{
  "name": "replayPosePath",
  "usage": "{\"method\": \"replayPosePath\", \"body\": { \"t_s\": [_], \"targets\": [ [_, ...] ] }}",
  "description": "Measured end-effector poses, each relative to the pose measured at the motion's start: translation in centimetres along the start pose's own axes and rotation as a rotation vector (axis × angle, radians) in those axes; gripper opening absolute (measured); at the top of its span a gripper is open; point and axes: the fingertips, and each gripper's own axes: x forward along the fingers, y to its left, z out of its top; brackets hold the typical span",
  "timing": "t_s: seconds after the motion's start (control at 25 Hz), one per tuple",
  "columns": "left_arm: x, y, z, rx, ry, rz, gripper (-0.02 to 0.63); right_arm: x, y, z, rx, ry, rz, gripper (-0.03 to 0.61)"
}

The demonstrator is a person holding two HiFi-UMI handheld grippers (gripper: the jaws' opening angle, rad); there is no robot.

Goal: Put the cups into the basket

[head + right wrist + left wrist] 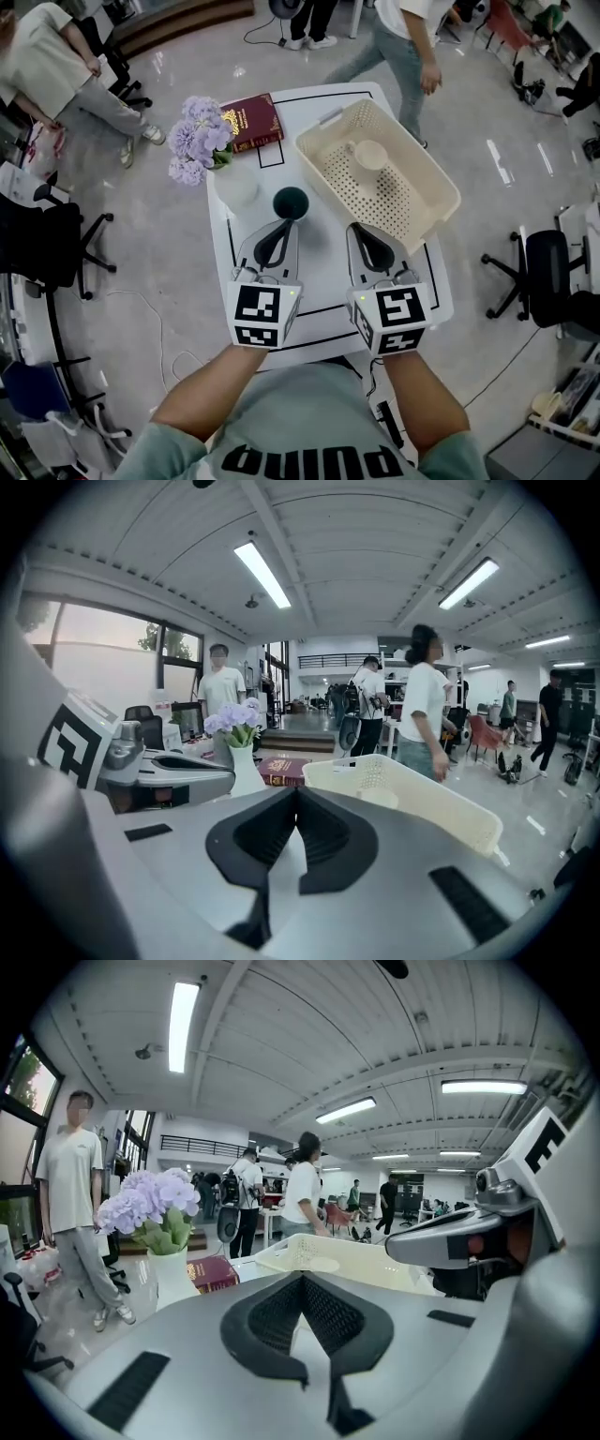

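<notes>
1. One cream cup point(370, 155) is seen inside the basket point(439, 192). The dark green cup point(291, 202) is left on the table point(323, 262), just past the left gripper point(278, 228).
2. The left gripper and the right gripper point(368, 234) are both held shut, with nothing between the jaws.
3. The left jaws should be opened wide first, then slid around the green cup.
4. The cup should be squeezed softly and lifted straight up, so the vase point(236, 187) beside it is not bumped.

Table point(323, 272) at frame centre. Basket point(441, 202) on its upper right, cup point(370, 155) inside. Second cup point(291, 202) left of basket. Vase point(236, 187) further left; book point(253, 122) above vase.
</notes>
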Motion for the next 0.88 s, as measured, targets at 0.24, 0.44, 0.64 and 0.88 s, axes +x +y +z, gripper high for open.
{"method": "replayPosePath", "body": {
  "t_s": [0.24,0.44,0.64,0.88],
  "targets": [
    [-3.2,1.0,-0.4,-0.018,-0.006,0.006,0.005,-0.9,4.3,-0.5,-0.033,0.002,0.046,0.015],
    [-5.1,1.7,-0.8,-0.023,-0.025,0.010,0.005,-1.3,6.4,-1.4,-0.043,0.010,0.069,0.015],
    [-6.4,2.2,-2.1,-0.020,-0.027,0.014,0.005,-1.3,7.8,-2.6,-0.044,0.021,0.086,0.015],
    [-7.1,2.0,-3.2,-0.009,-0.009,0.020,0.005,-1.6,9.0,-2.9,-0.044,0.026,0.101,0.015]
  ]
}}
